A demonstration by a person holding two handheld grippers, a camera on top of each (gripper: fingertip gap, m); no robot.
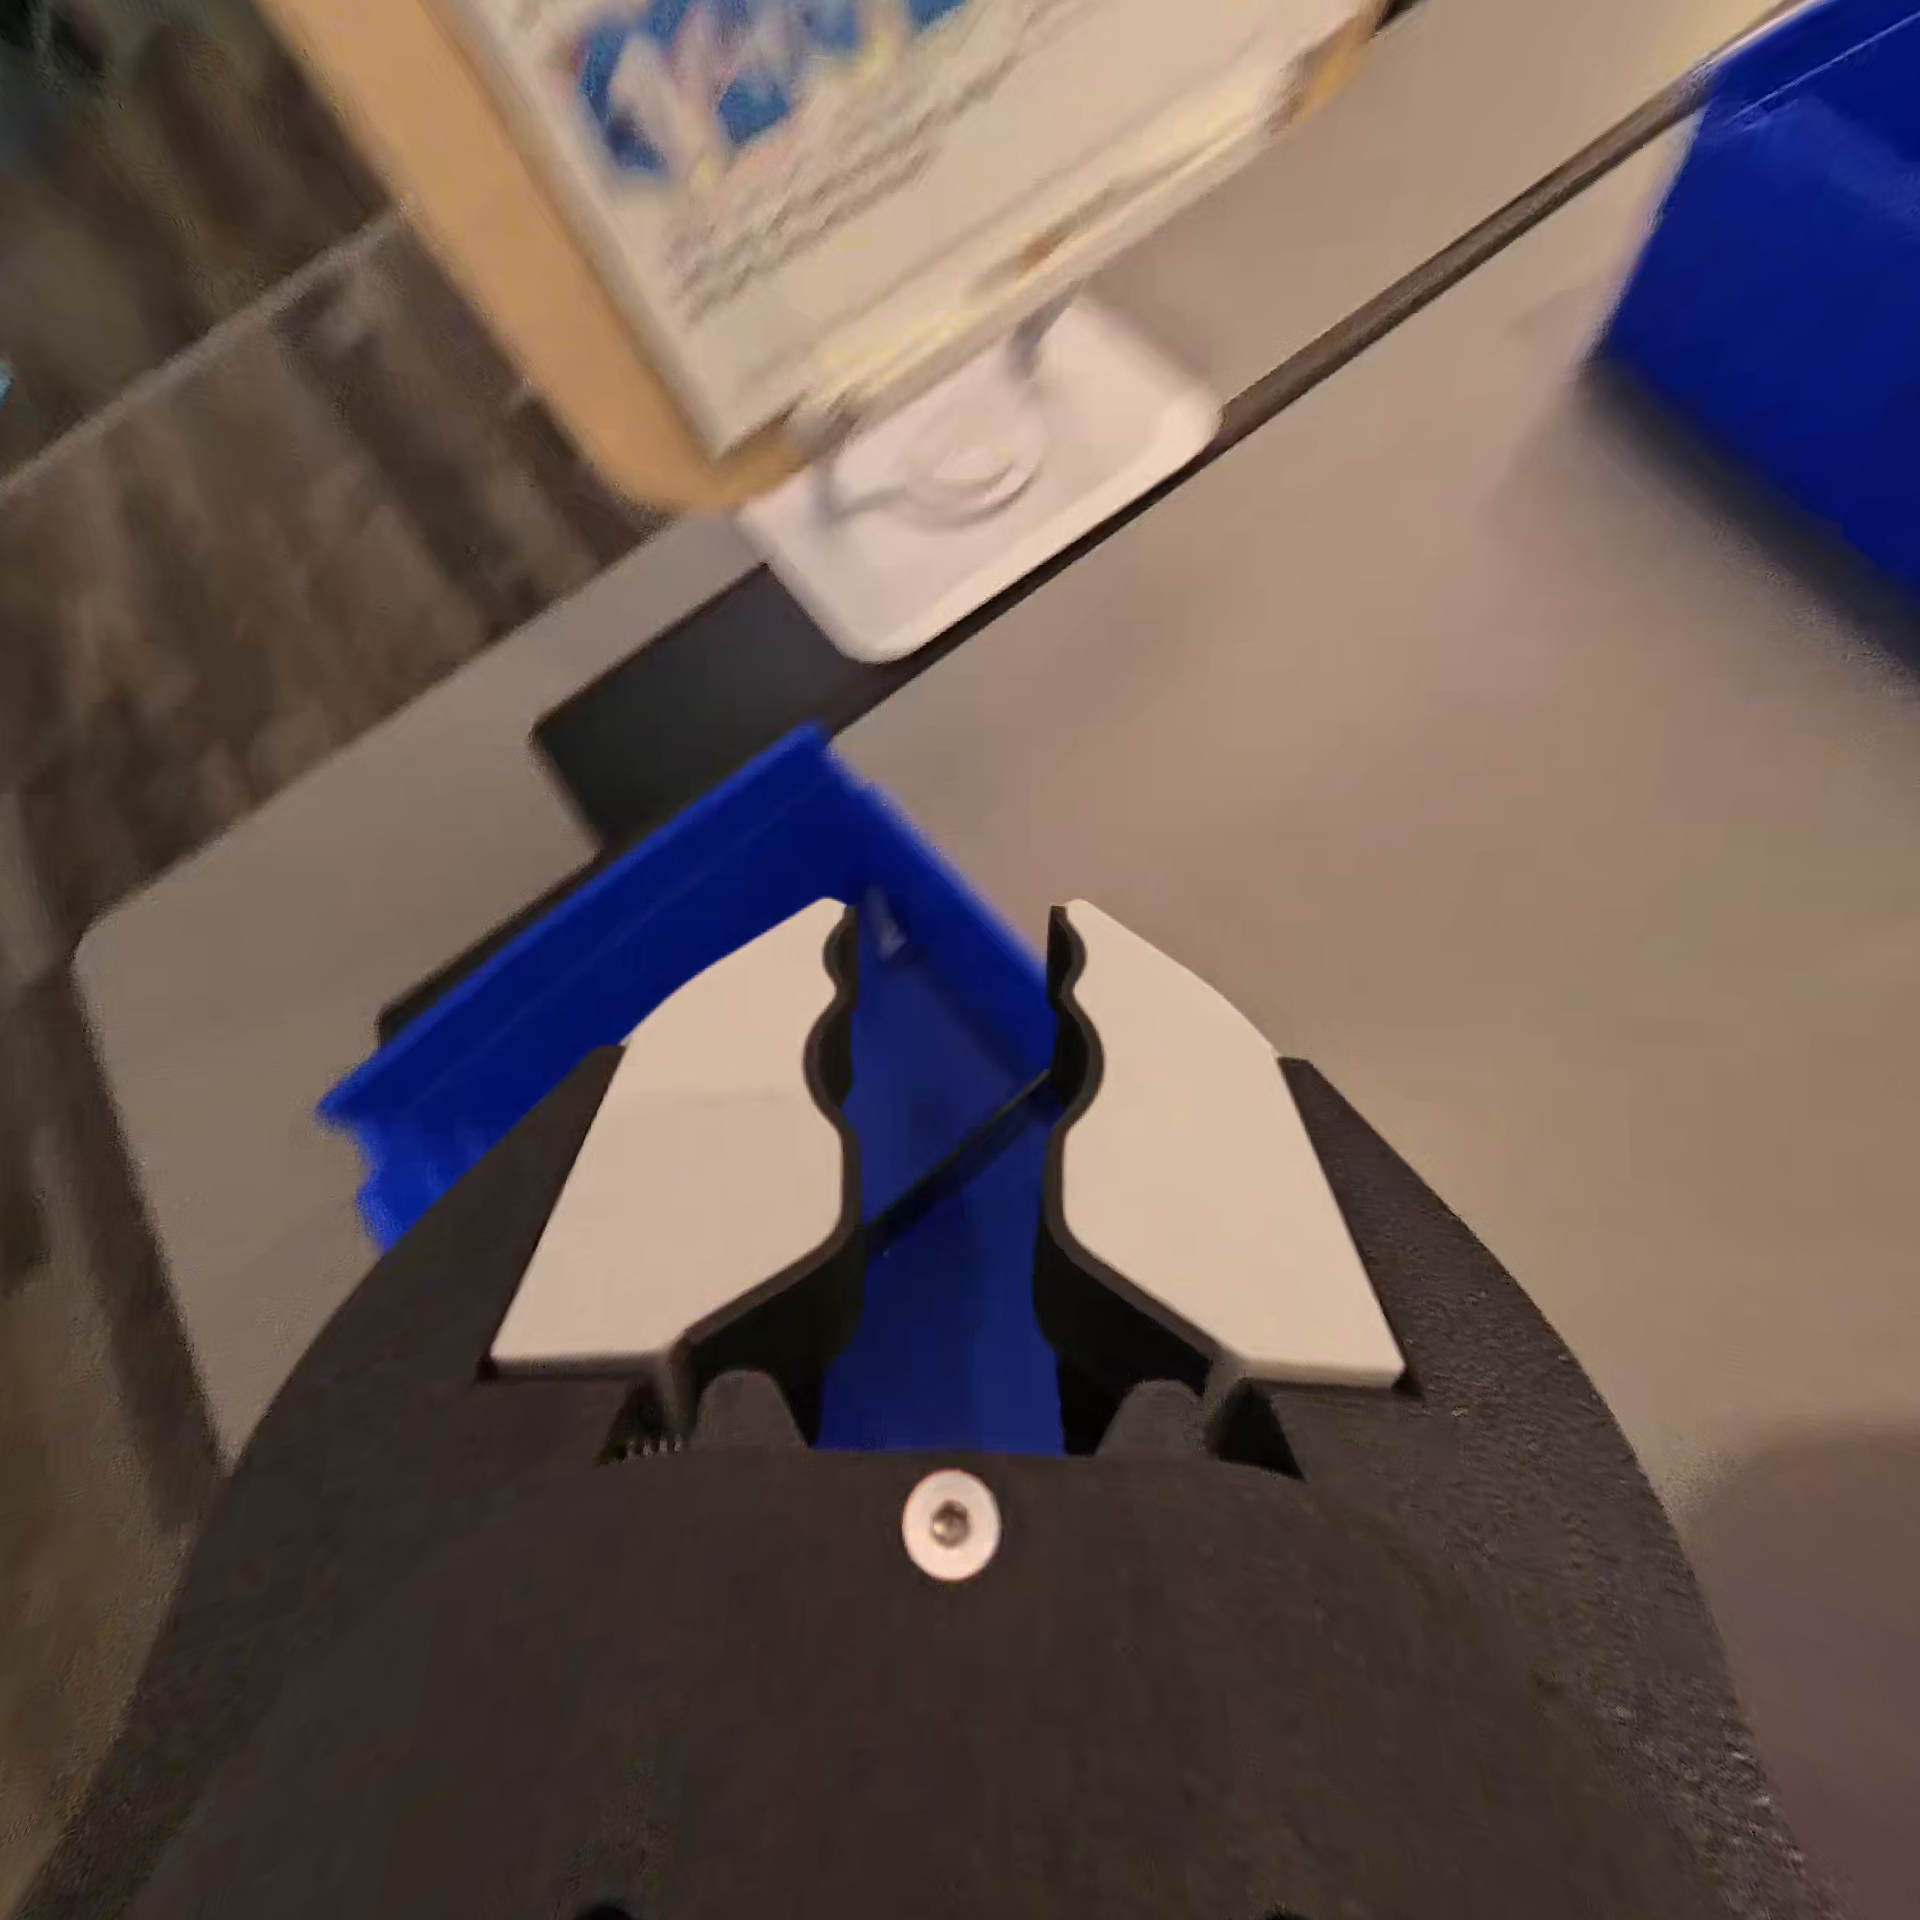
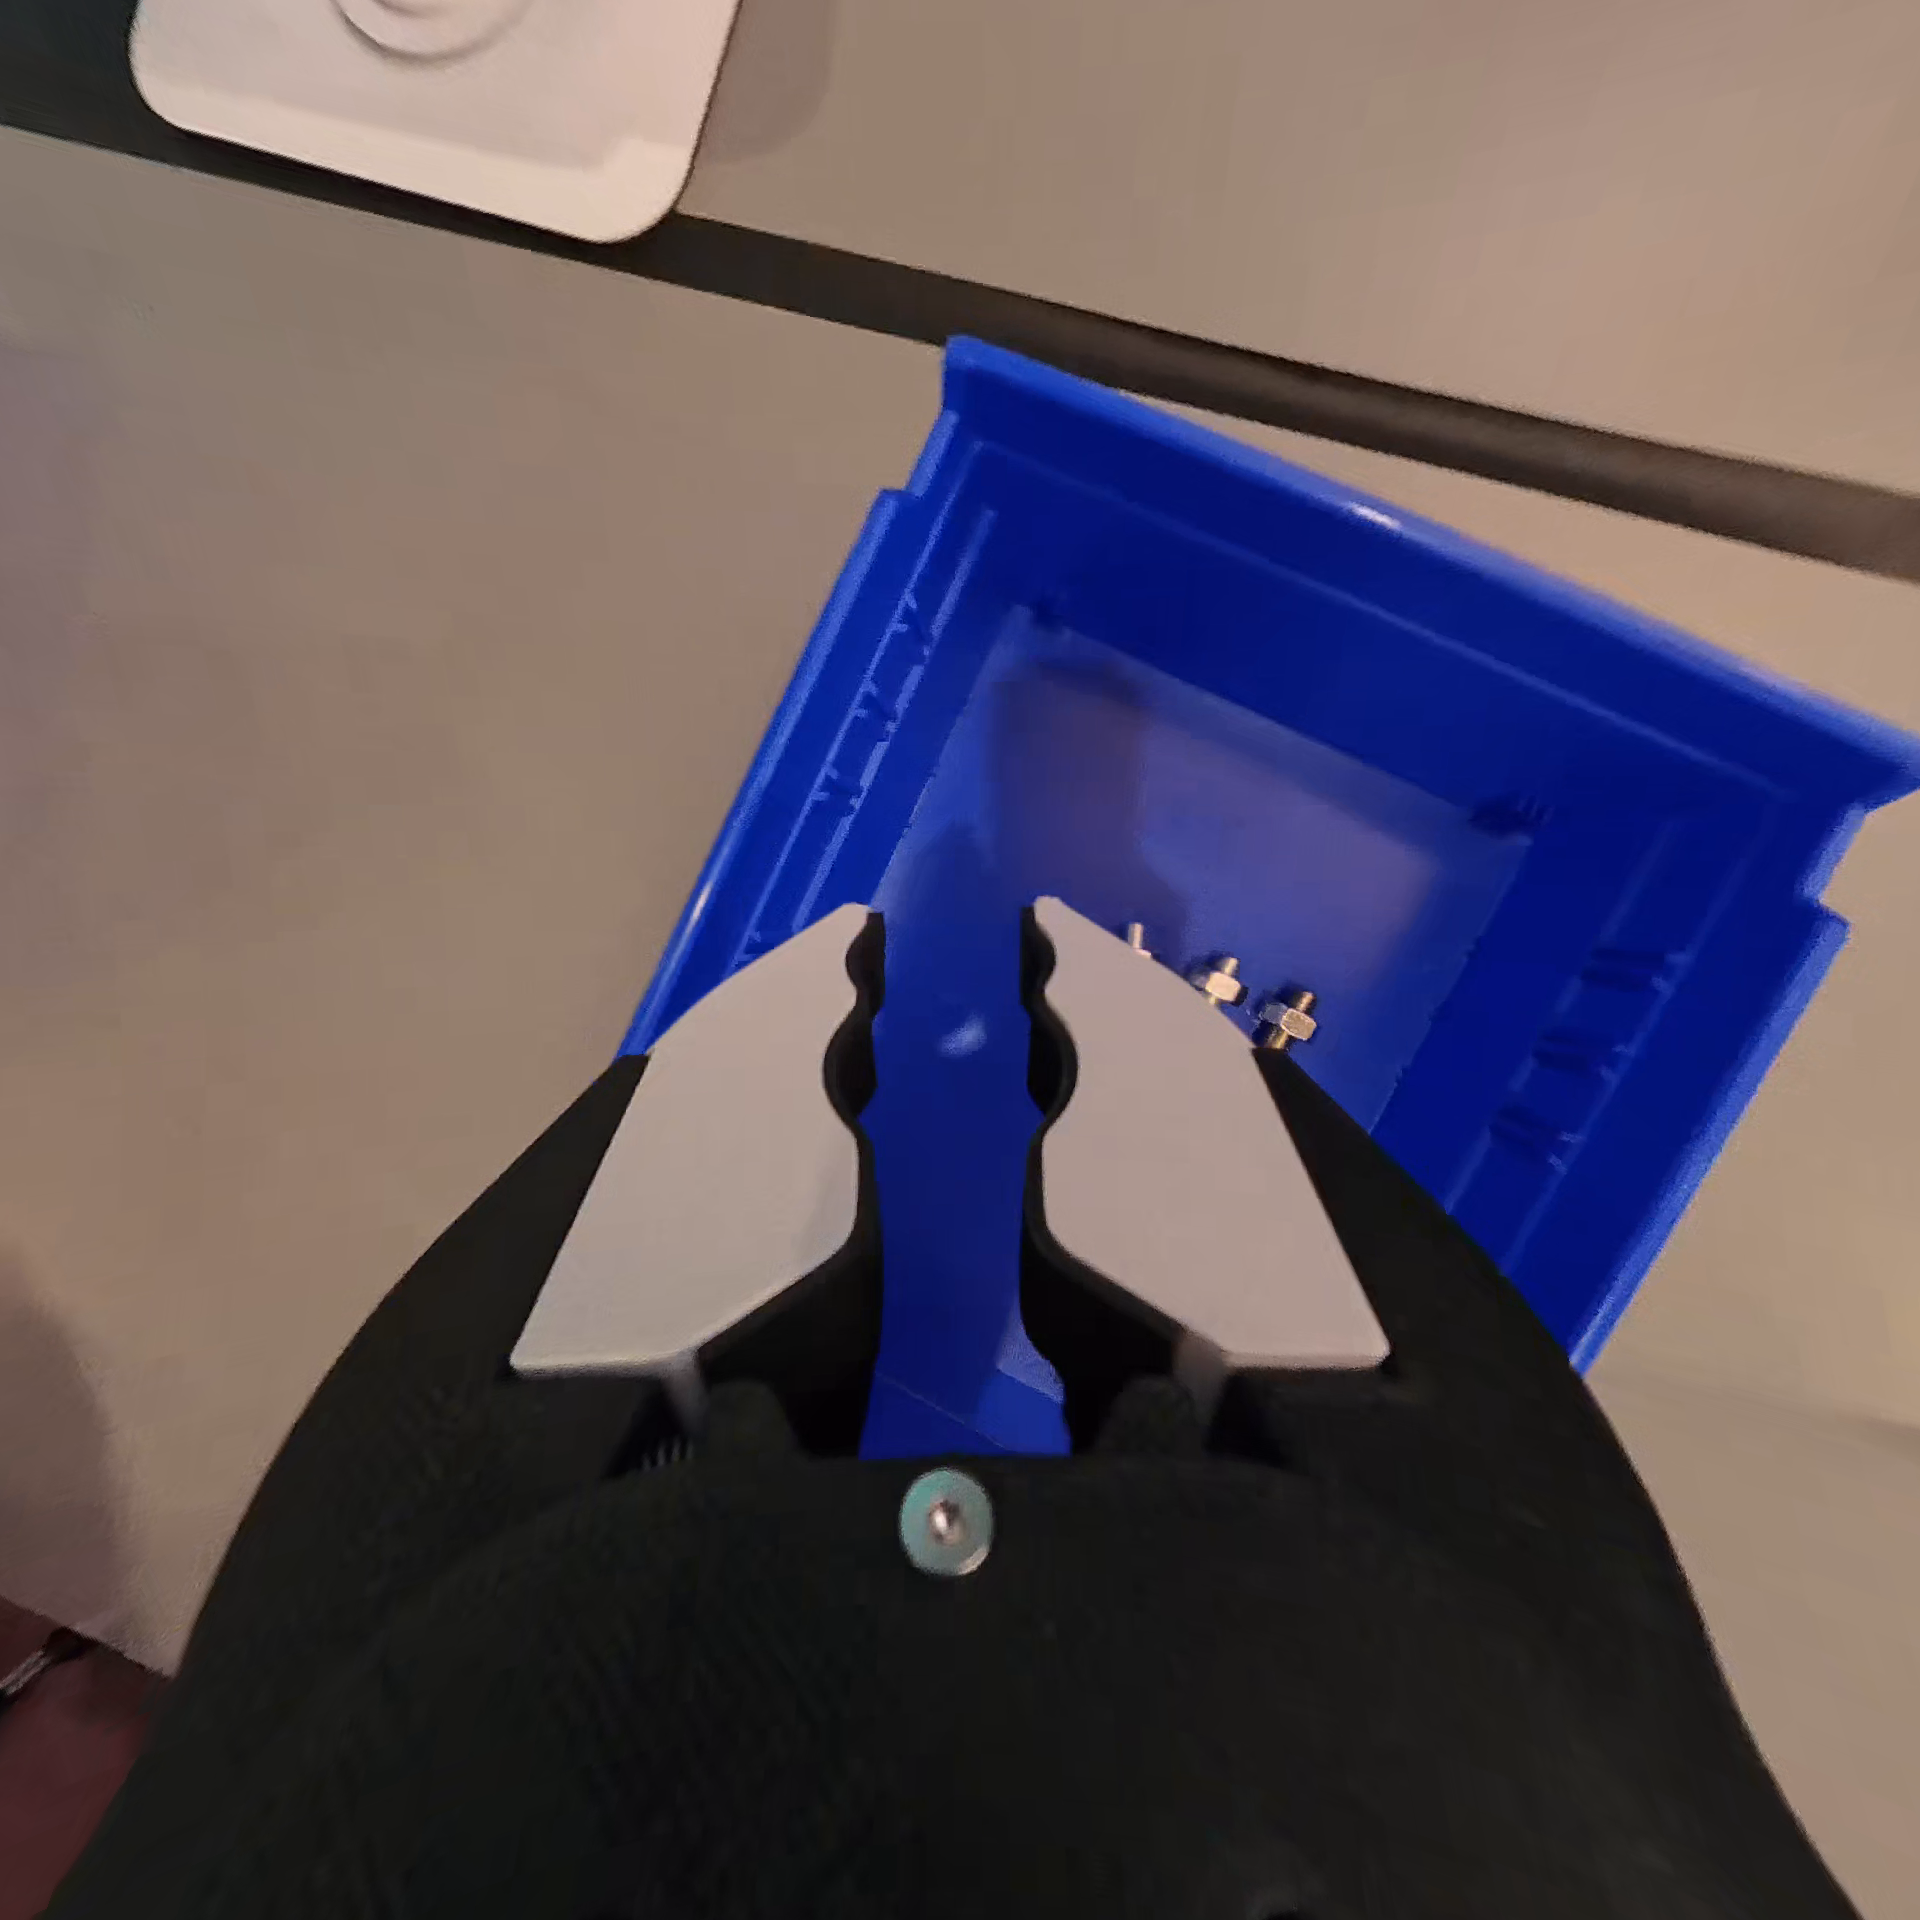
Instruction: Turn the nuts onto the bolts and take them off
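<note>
In the right wrist view my right gripper [image 2: 951, 914] is open and empty, hovering over a blue plastic bin [image 2: 1351, 582]. Small metal bolts with nuts on them [image 2: 1288, 1023] lie on the bin floor just right of my right finger, partly hidden by it. In the left wrist view my left gripper [image 1: 954, 914] is open and empty above another blue bin [image 1: 665, 914]. I cannot see any parts inside that bin; the view is blurred.
A second blue bin [image 1: 1787, 312] stands at the upper right of the left wrist view. A cardboard box with a printed label [image 1: 831, 187] and a white square pad [image 1: 987, 488] sit behind a dark seam [image 2: 1351, 405] in the grey table. The pad also shows in the right wrist view [image 2: 436, 104]. Tip to tip, the grippers are about 50 cm apart.
</note>
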